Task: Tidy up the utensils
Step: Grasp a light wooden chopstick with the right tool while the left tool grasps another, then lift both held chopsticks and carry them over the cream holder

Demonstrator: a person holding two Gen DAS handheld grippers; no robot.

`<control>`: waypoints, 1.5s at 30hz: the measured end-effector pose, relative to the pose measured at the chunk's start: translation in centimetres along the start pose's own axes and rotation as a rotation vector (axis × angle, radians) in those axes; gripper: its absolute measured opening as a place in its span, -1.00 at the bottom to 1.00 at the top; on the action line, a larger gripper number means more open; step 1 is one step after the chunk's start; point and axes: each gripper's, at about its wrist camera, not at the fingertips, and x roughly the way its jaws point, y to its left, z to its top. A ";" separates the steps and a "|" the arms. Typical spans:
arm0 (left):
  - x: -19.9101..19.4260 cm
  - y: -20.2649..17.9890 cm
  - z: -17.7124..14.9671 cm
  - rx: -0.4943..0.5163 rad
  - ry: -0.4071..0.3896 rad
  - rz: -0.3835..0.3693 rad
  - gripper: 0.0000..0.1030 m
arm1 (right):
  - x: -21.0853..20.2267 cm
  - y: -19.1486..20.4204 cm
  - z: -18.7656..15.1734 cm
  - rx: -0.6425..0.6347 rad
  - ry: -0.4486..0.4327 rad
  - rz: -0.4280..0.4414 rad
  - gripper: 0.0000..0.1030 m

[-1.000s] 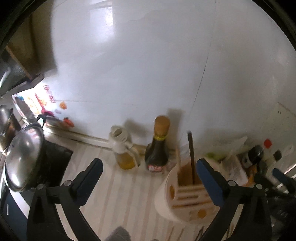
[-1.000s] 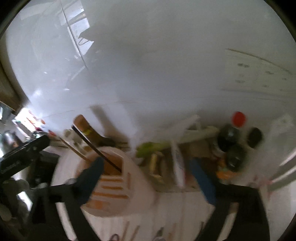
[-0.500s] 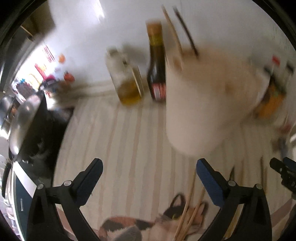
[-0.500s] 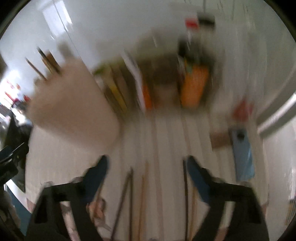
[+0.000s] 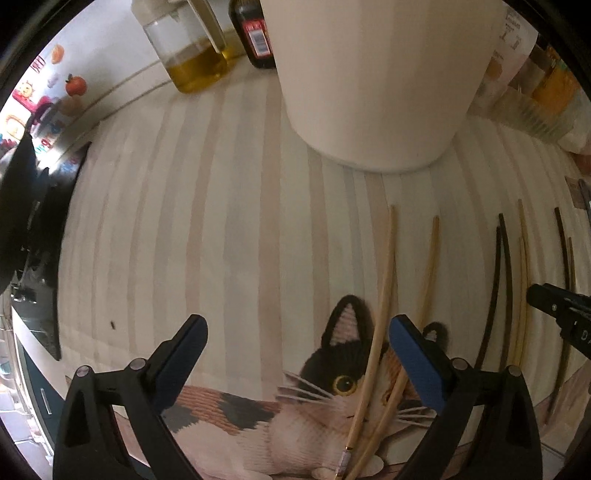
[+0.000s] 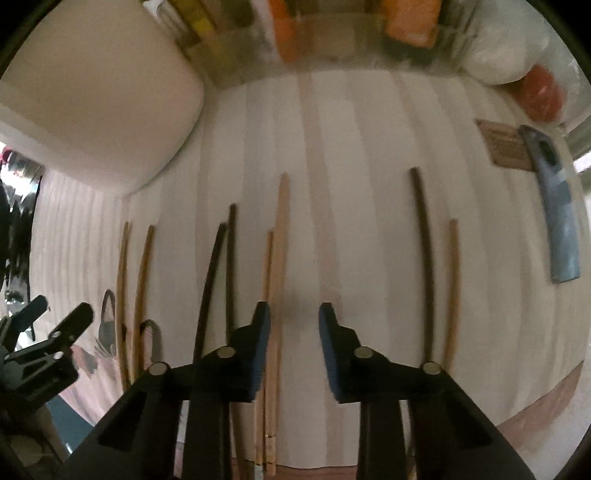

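Several chopsticks, light wooden and dark, lie in rows on a striped mat (image 5: 229, 206) with a cat picture. A white utensil holder (image 5: 376, 74) stands behind them; it also shows in the right wrist view (image 6: 92, 96). My left gripper (image 5: 297, 341) is open and empty, low over the mat, with a pair of light chopsticks (image 5: 382, 288) beside its right finger. My right gripper (image 6: 294, 328) is open and empty just above the mat, with a light chopstick pair (image 6: 279, 258) at its left finger and a dark chopstick (image 6: 424, 254) to its right.
An oil bottle (image 5: 188, 48) and a dark sauce bottle (image 5: 256, 33) stand behind the holder. A black stove (image 5: 26, 221) is at the left. Packets and jars (image 6: 332, 33) line the back. A blue tool (image 6: 557, 206) lies at the right.
Both grippers have dropped from above the holder down to the mat and tilted downward. The holder's top and the chopsticks in it have left view. The right jaws have narrowed.
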 end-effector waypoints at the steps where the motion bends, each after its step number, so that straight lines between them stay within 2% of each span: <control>1: 0.2 0.1 0.0 0.001 0.006 0.000 0.95 | 0.3 0.2 -0.2 -0.008 0.005 0.009 -0.54; 5: 1.0 0.6 0.2 0.010 0.012 -0.010 0.94 | 0.2 0.2 -0.1 0.000 0.005 0.006 -0.83; 9: 1.4 0.3 0.3 0.027 0.011 -0.027 0.90 | -0.3 0.0 -0.4 -0.010 0.007 -0.028 -0.87; 10: 1.5 0.0 0.4 0.031 0.012 -0.034 0.80 | -0.5 -0.2 -0.6 -0.008 0.012 -0.040 -0.87; 11: 1.6 -0.3 0.6 0.034 0.018 -0.039 0.54 | -0.5 -0.6 -0.6 -0.006 0.017 -0.047 -0.87; 12: 1.8 -0.5 0.7 0.037 0.026 -0.046 0.36 | -0.1 -1.4 -0.2 -0.001 0.020 -0.044 -0.87; 14: 2.1 -0.6 1.1 0.039 0.023 -0.064 0.22 | -0.4 -2.0 0.0 0.004 0.033 -0.036 -0.87; 16: 2.3 -1.0 1.6 0.058 0.023 -0.067 -0.13 | -0.5 -2.3 0.3 0.000 0.046 -0.039 -0.87; 17: 2.5 -1.3 1.7 0.066 0.030 -0.072 -0.44 | -0.4 -2.5 0.4 -0.001 0.051 -0.041 -0.86; 19: 2.5 -1.6 1.9 0.074 0.023 -0.086 -0.56 | -0.5 -2.4 0.9 -0.010 0.060 -0.054 -0.86; 21: 2.5 -1.7 2.0 0.079 0.022 -0.095 -0.82 | -0.7 -2.4 1.7 -0.015 0.062 -0.057 -0.86; 24: 2.7 -0.8 2.1 0.039 0.036 -0.112 -0.83 | -0.9 -3.0 2.3 -0.007 0.067 -0.046 -0.87; 28: 2.4 1.9 2.3 -0.063 0.051 -0.281 -0.81 | -1.2 -3.8 2.9 0.007 0.075 -0.030 -0.87; 29: 2.3 2.0 2.3 -0.066 0.047 -0.303 -0.78 | -1.3 -4.2 3.1 0.009 0.074 -0.029 -0.87; 31: 1.9 1.7 2.6 -0.058 0.039 -0.335 -0.55 | -1.4 -4.7 3.3 0.012 0.074 -0.024 -0.87; 32: 1.9 1.2 2.6 -0.044 0.040 -0.327 -0.37 | -1.5 -4.8 3.5 0.015 0.074 -0.023 -0.87; 35: 2.2 -0.8 2.8 0.017 0.040 -0.276 -0.33 | -1.9 -5.7 3.9 0.017 0.074 -0.020 -0.87; 37: 2.8 -2.3 2.5 0.059 0.055 -0.231 -0.34 | -1.5 -6.2 2.6 0.017 0.073 -0.017 -0.87; 38: 2.8 -2.8 2.4 0.071 0.043 -0.209 -0.38 | -1.2 -5.8 2.3 0.016 0.074 -0.017 -0.87; 41: 2.7 -3.3 2.1 0.086 0.018 -0.140 -0.86 | -1.0 -5.5 2.3 0.009 0.078 -0.019 -0.87; 45: 3.0 -0.4 1.8 0.009 0.036 -0.109 -0.90 | -0.7 -5.2 2.3 -0.010 0.078 -0.016 -0.87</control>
